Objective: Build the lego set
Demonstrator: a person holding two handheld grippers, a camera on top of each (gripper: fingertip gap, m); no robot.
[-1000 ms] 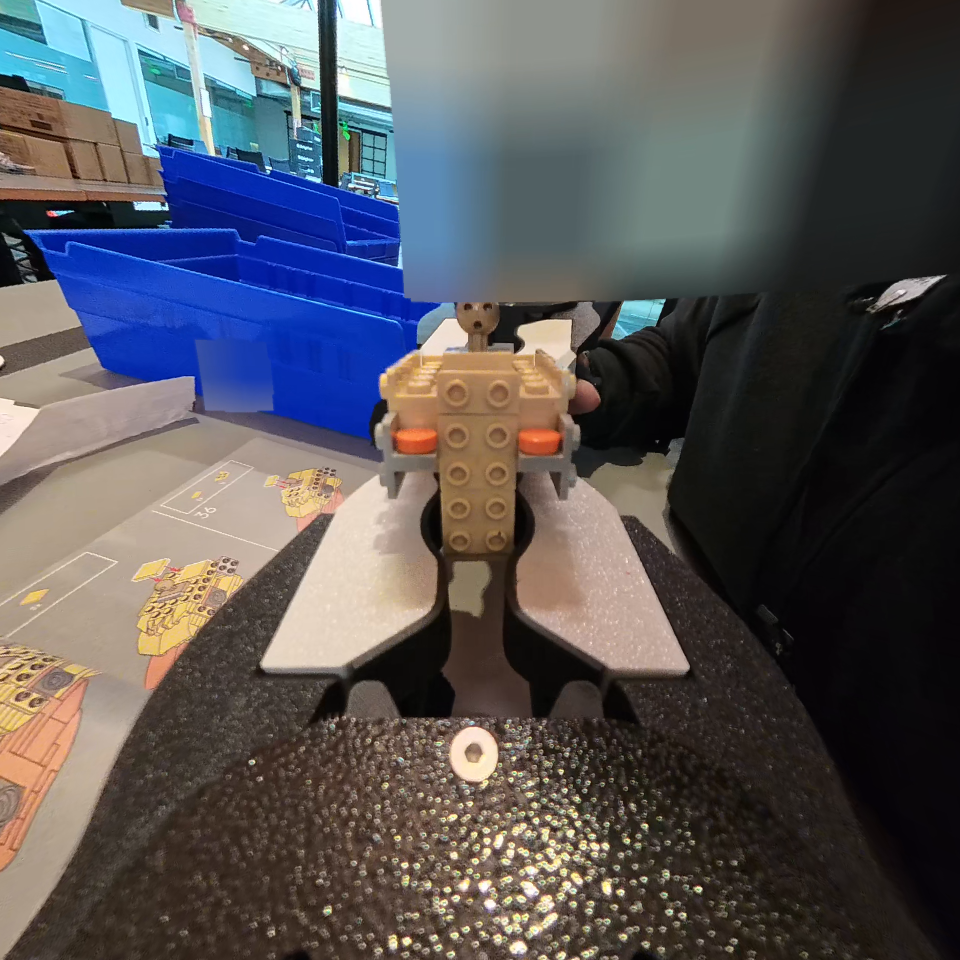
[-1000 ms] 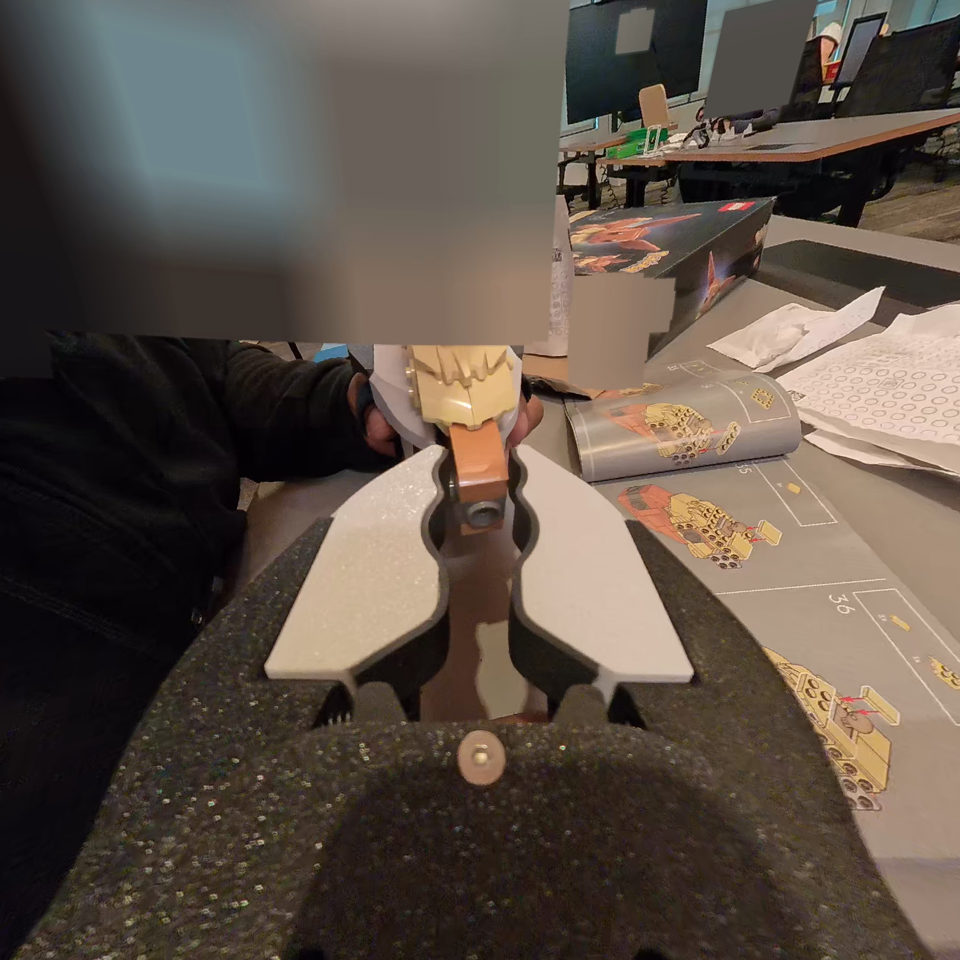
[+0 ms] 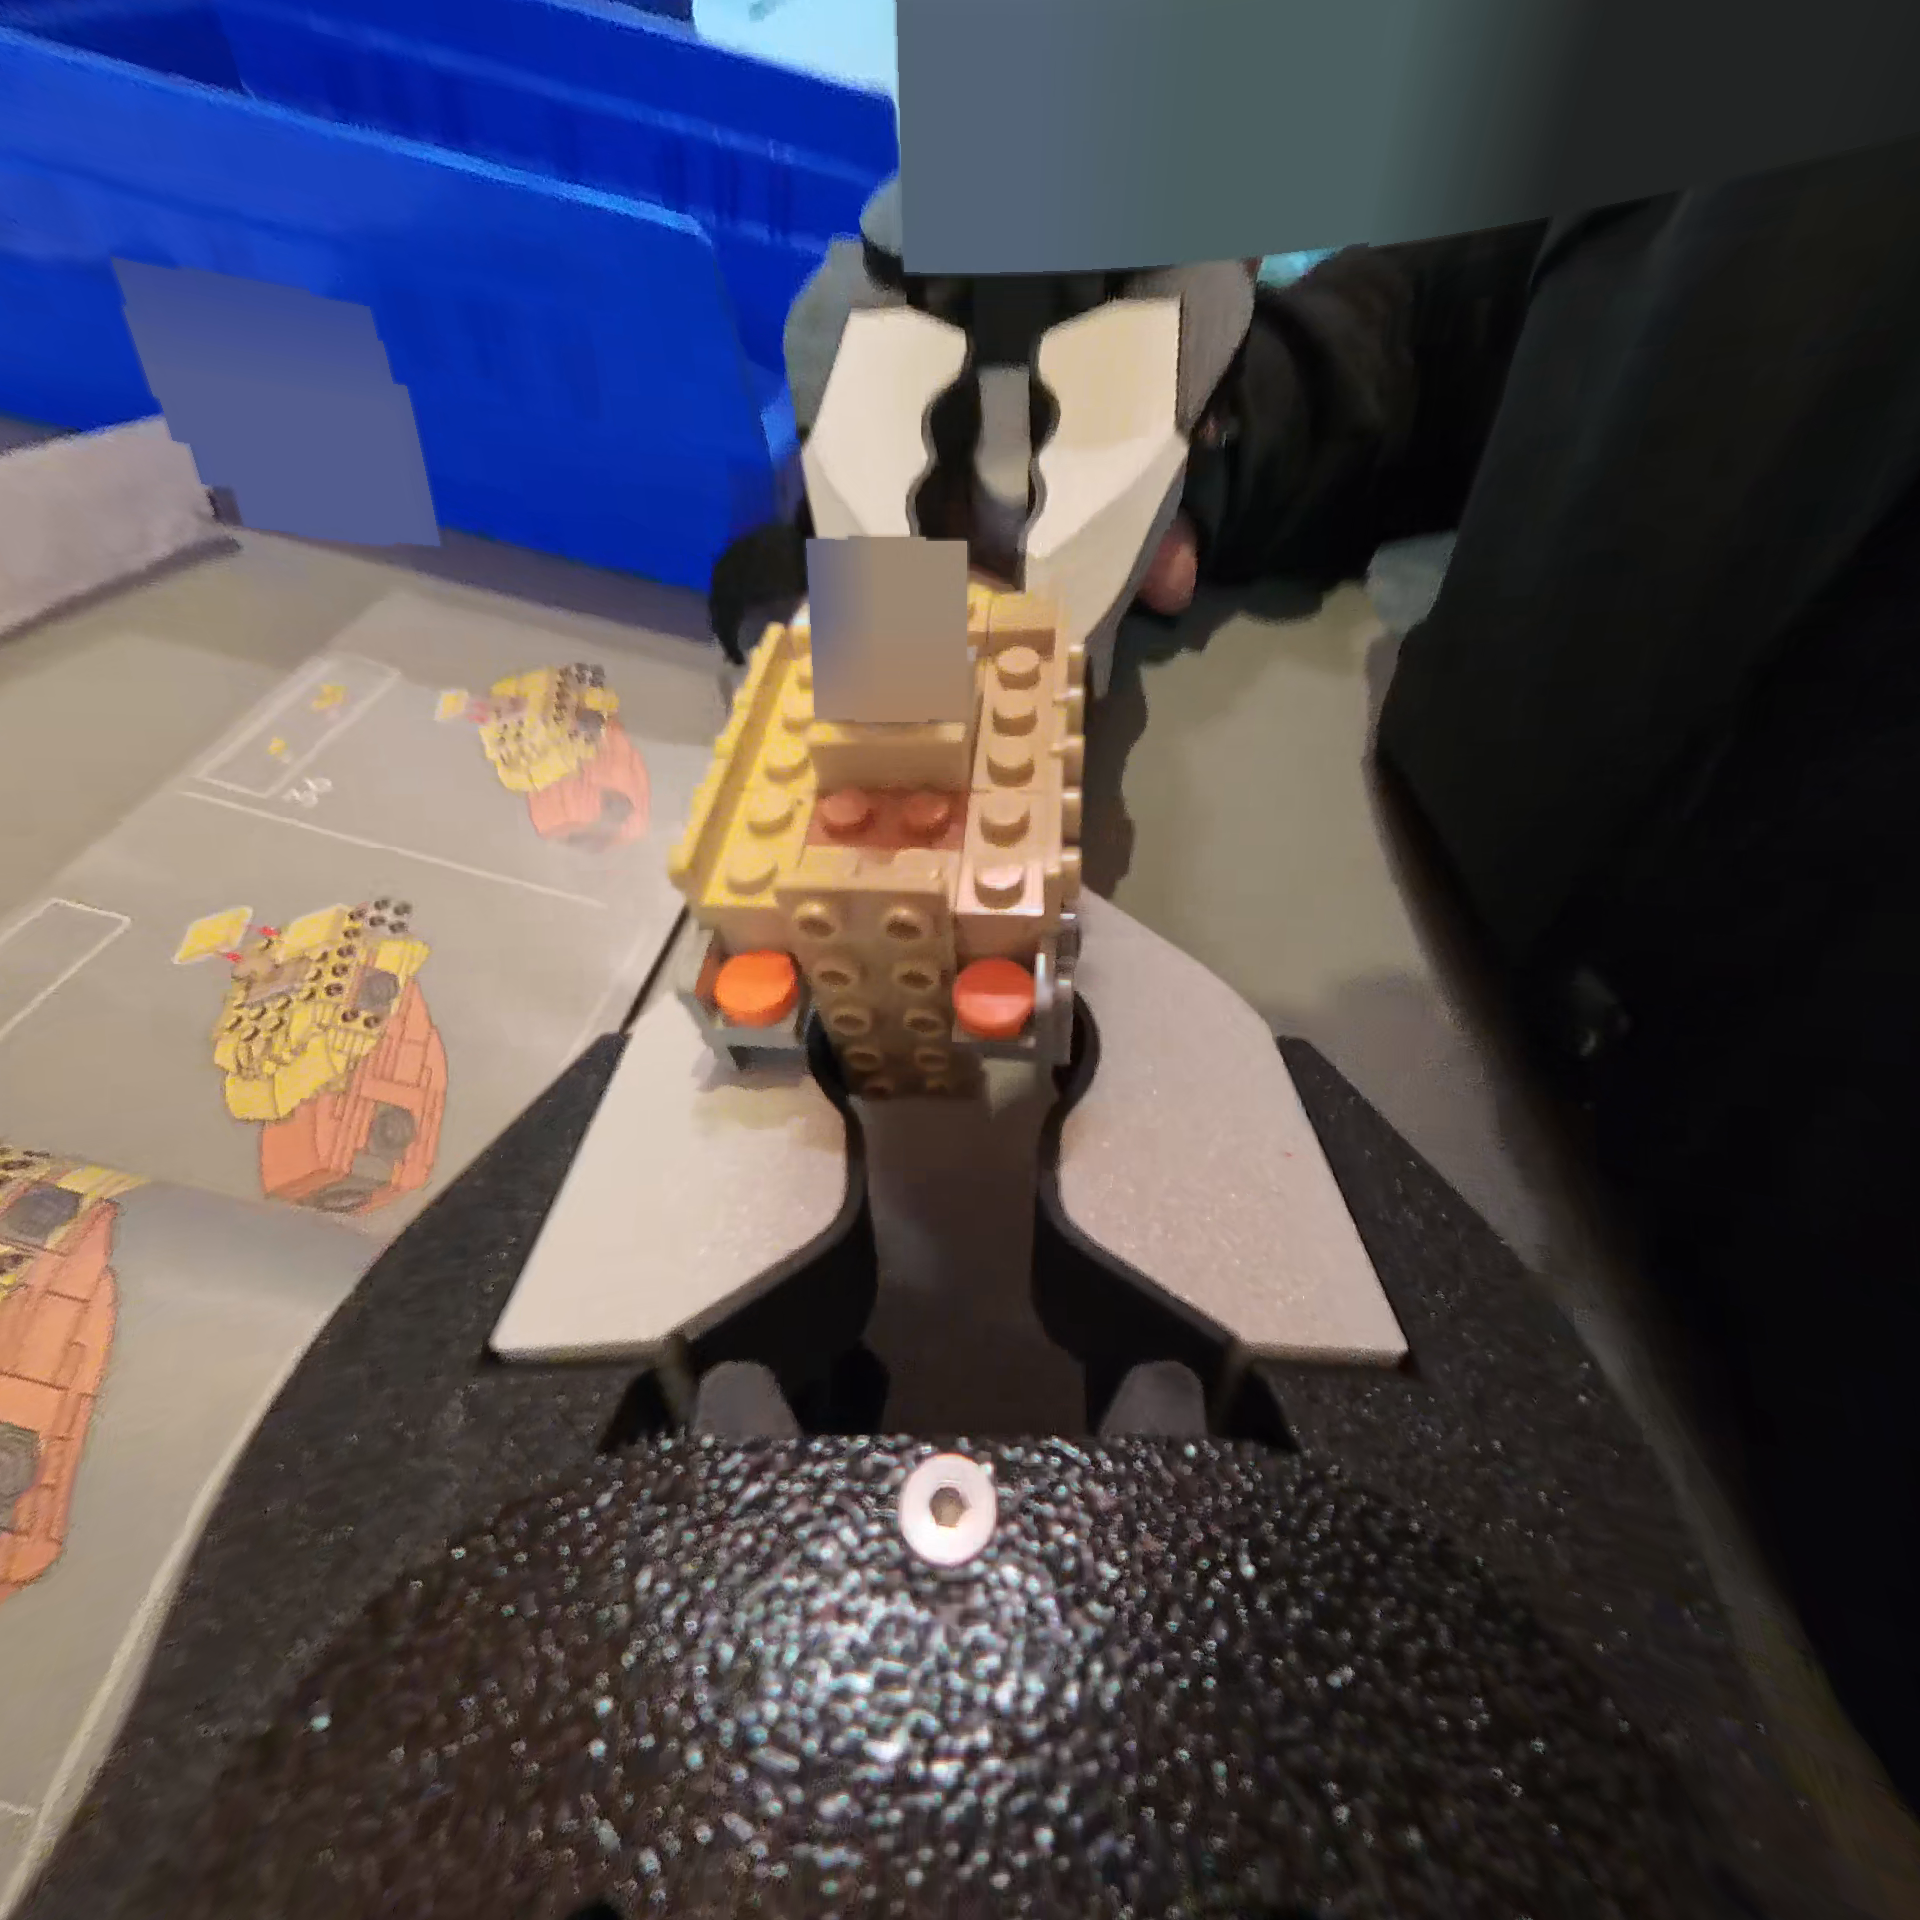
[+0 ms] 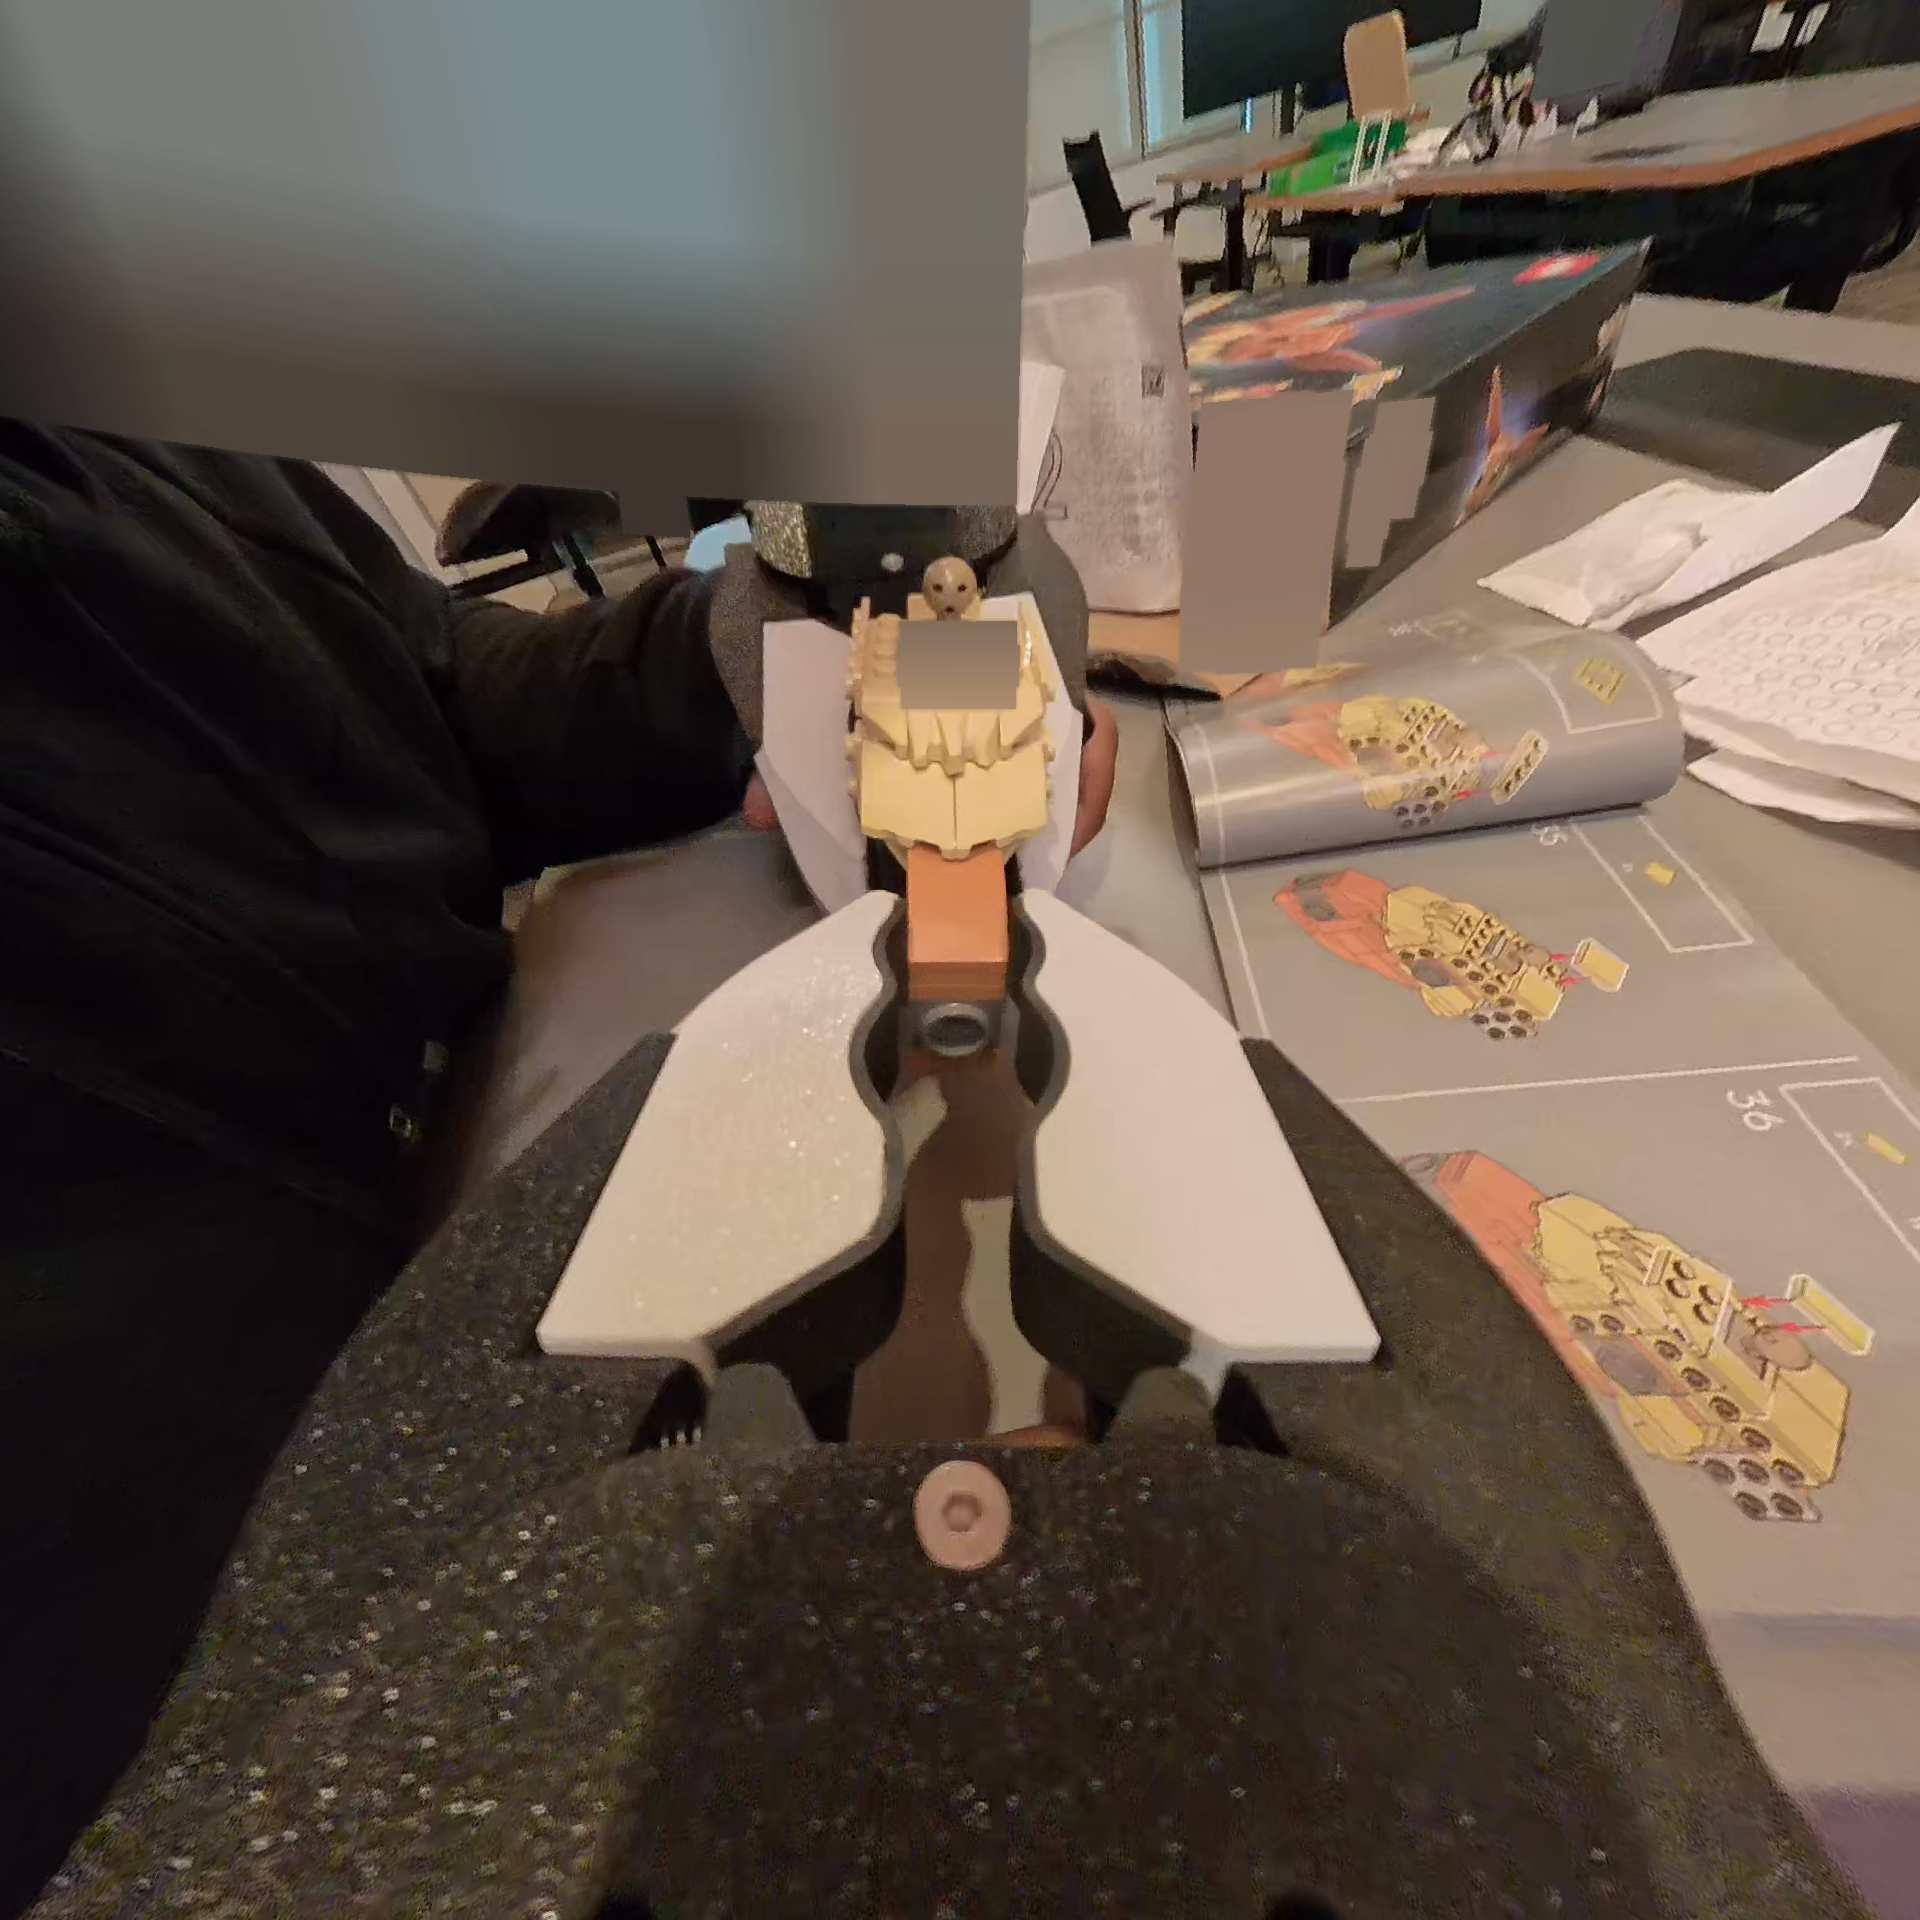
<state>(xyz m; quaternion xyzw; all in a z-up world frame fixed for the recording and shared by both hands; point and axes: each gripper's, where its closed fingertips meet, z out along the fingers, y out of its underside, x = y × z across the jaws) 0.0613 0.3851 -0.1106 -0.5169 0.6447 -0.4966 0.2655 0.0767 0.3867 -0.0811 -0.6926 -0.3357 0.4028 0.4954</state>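
On the grey table (image 4: pixel 1714 416), blue bins (image 3: pixel 416 312) stand behind an open instruction booklet (image 4: pixel 1558 1039). Above it the tan lego model (image 3: pixel 894 831) hangs between both claws. The left claw (image 3: pixel 940 1049) is closed on its tan studded end, and the right claw (image 4: pixel 951 966) is closed on its orange-brown end.

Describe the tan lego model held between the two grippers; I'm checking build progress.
The tan lego model is a studded plastic block with two orange round studs on grey brackets at one end and a brown snout at the other. The left gripper and the right gripper each clamp an end, above the table.
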